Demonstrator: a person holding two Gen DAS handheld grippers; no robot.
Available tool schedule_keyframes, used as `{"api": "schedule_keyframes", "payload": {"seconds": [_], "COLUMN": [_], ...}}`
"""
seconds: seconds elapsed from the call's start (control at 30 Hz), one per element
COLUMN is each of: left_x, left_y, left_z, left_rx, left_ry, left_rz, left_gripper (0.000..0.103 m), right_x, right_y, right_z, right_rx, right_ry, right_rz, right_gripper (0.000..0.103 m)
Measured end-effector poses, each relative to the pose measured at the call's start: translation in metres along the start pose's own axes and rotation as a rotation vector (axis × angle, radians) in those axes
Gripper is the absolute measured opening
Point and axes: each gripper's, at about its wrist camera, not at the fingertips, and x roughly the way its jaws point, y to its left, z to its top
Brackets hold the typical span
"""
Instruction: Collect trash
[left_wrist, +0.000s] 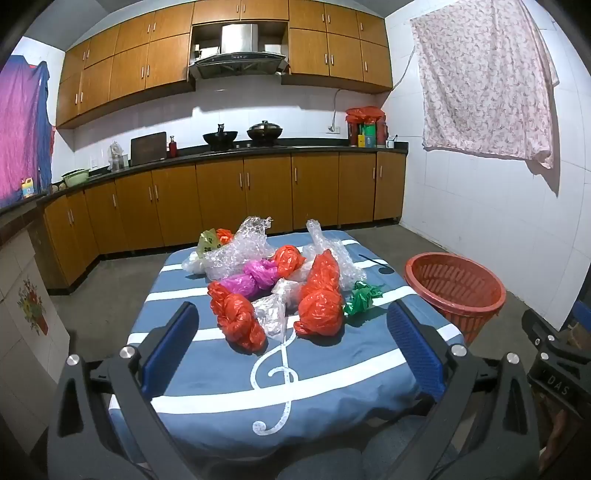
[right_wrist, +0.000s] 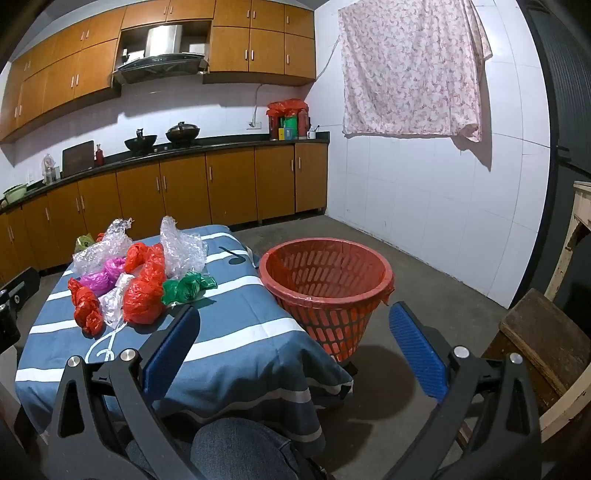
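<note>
**Ana:** Left wrist view first. How many pieces of trash lie on the desk (left_wrist: 221, 369)?

**Ben:** On the blue striped cloth I count four orange-red plastic bags: one long twisted orange bag (left_wrist: 236, 317) nearest on the left, one big orange bag (left_wrist: 320, 295) at the middle, one small orange bag (left_wrist: 289, 258) behind, and an orange scrap (left_wrist: 224, 235) at the far left edge. There is one magenta bag (left_wrist: 251, 277), one green bag (left_wrist: 362, 297), and one yellow-green bag (left_wrist: 207, 242).

**Ana:** And the clear stuff?

**Ben:** Two wads of bubble wrap, a left wad (left_wrist: 236, 251) and a right wad (left_wrist: 332, 254), plus one clear crumpled bag (left_wrist: 271, 314) between the orange ones. All heaped together, touching.

**Ana:** The bin?

**Ben:** One red basket (right_wrist: 325, 291) on the floor, just beside the desk's right edge. I can see no trash in it.

**Ana:** The tools?

**Ben:** Two. The left hand-held gripper (left_wrist: 291, 325) has its blue pads wide apart, nothing between them, short of the pile. The right hand-held gripper (right_wrist: 295, 325) is likewise spread wide and bare, aimed between the desk corner and the basket.
</note>
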Motion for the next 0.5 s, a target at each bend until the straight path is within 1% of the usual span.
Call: {"api": "schedule_keyframes", "payload": {"seconds": [0.5], "left_x": [0.0002], "left_y": [0.0001], "left_z": [0.0001], "left_rx": [-0.005], "left_ry": [0.009], "left_rz": [-0.001], "left_gripper": [0.099], "right_x": [0.0004], "right_y": [0.0002], "right_z": [0.0003], "right_rx": [0.001], "right_ry": [-0.002], "right_rz": [0.000], "right_gripper": [0.101]}}
